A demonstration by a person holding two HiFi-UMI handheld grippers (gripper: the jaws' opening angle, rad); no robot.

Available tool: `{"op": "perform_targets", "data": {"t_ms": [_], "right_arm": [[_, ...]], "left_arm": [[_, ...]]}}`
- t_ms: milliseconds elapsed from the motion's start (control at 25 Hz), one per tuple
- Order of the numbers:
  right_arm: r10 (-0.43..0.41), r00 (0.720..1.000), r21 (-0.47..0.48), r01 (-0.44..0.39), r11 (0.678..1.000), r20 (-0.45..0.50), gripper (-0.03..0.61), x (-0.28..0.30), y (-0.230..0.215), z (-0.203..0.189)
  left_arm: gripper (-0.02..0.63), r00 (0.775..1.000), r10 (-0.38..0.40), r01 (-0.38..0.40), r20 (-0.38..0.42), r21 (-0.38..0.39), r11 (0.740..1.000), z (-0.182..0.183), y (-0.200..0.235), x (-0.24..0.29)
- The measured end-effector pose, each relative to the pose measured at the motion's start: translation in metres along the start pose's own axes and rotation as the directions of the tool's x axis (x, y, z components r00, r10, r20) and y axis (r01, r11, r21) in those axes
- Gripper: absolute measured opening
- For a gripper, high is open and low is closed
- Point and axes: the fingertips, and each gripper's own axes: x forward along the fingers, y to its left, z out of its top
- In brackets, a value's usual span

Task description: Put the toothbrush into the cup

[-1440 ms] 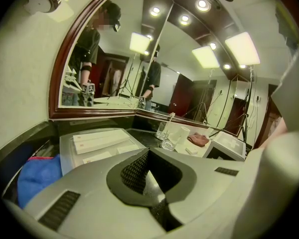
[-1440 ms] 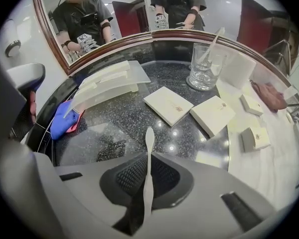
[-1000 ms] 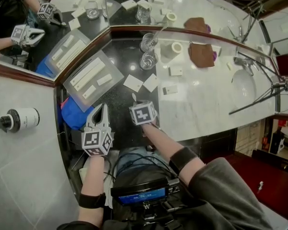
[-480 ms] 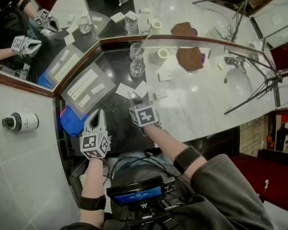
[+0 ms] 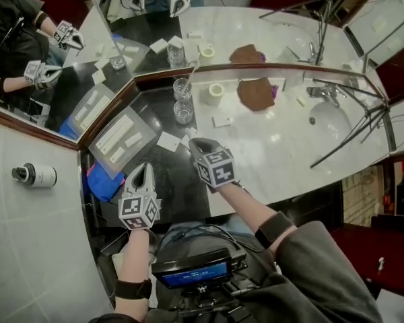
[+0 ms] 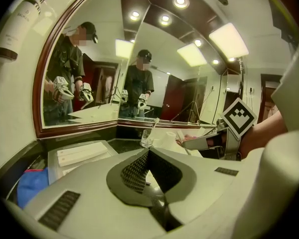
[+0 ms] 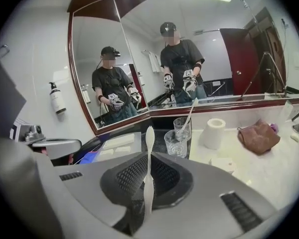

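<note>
Right gripper [image 5: 198, 144], clamped on toothbrush [image 7: 147, 171], rose and advanced toward 11 o'clock, closing on nearer glass cup [image 5: 183, 112]; its nose tipped up from steep pitch. Left gripper [image 5: 142, 169] crept toward 12 o'clock.

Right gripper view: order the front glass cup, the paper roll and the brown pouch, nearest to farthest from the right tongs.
1. front glass cup, just ahead
2. paper roll, right of it
3. brown pouch, far right
</note>
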Motion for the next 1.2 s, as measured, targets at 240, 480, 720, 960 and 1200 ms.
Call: {"op": "perform_targets", "data": {"t_ms": [240, 480, 720, 960, 1200], "right_arm": [[0.046, 0.988, -0.026, -0.042, 0.999, 0.150, 0.039, -0.048, -0.031, 0.025], [0.074, 0.965, -0.041, -0.066, 0.997, 0.253, 0.040, -0.090, -0.070, 0.035], [0.088, 0.949, -0.027, -0.083, 0.996, 0.304, 0.040, -0.106, -0.095, 0.035], [0.129, 0.926, -0.024, -0.129, 0.991, 0.354, 0.040, -0.094, -0.097, 0.053], [0.183, 0.884, -0.045, -0.181, 0.982, 0.431, 0.040, -0.057, -0.095, 0.098]], "left_arm": [[0.002, 1.000, -0.010, 0.010, 0.007, -0.006, 1.000, 0.006, -0.038, 0.006], [0.002, 1.000, -0.021, 0.021, 0.009, -0.006, 1.000, 0.007, -0.078, 0.015], [0.002, 1.000, -0.024, 0.024, -0.001, 0.010, 1.000, 0.008, -0.102, 0.025], [0.002, 1.000, -0.024, 0.024, -0.014, 0.023, 0.999, 0.012, -0.104, 0.038], [0.002, 1.000, -0.024, 0.024, -0.018, 0.029, 0.999, 0.016, -0.094, 0.064]]}}
